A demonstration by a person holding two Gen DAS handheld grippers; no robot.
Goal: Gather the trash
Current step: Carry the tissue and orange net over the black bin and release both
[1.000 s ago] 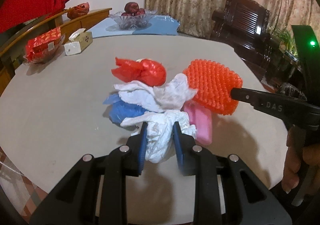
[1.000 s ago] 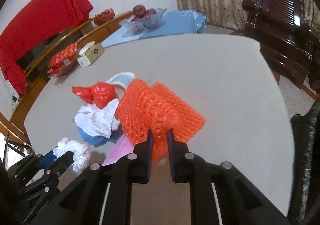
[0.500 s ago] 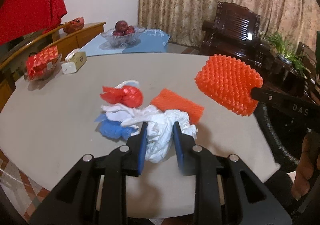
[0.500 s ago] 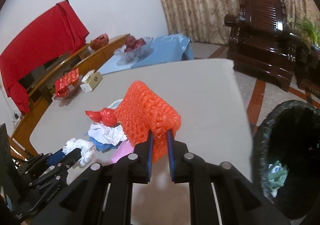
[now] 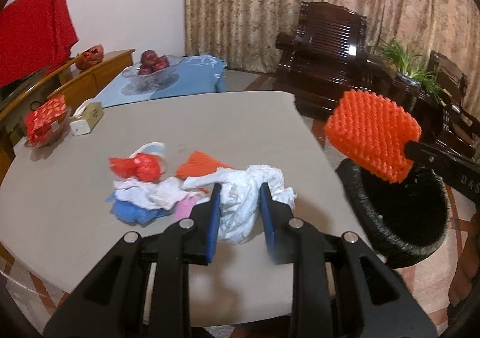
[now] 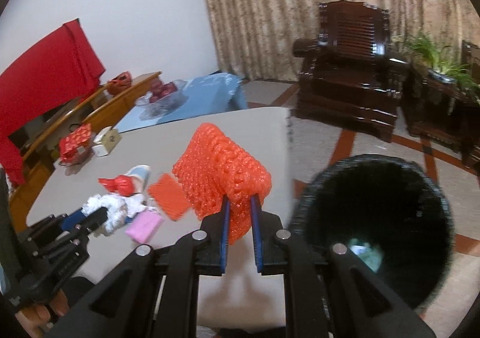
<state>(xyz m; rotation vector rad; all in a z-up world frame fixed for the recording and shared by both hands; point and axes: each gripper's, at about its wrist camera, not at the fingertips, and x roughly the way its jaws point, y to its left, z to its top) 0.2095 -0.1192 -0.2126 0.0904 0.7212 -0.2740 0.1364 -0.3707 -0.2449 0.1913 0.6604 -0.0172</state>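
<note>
The left gripper (image 5: 239, 212) fingers (image 5: 213, 218) are pinching a crumpled white plastic bag (image 5: 240, 203), lifting it clear of the tabletop (image 5: 240, 116). The right gripper (image 6: 240, 219) fingers (image 6: 224, 224) are squeezing an orange foam net (image 6: 222, 170), holding it beside the black trash bin (image 6: 375, 218). Other scraps are lying heaped on the tabletop: a red bag (image 5: 138, 167), a blue bag (image 5: 135, 212), and a flat orange net (image 5: 201, 167).
</note>
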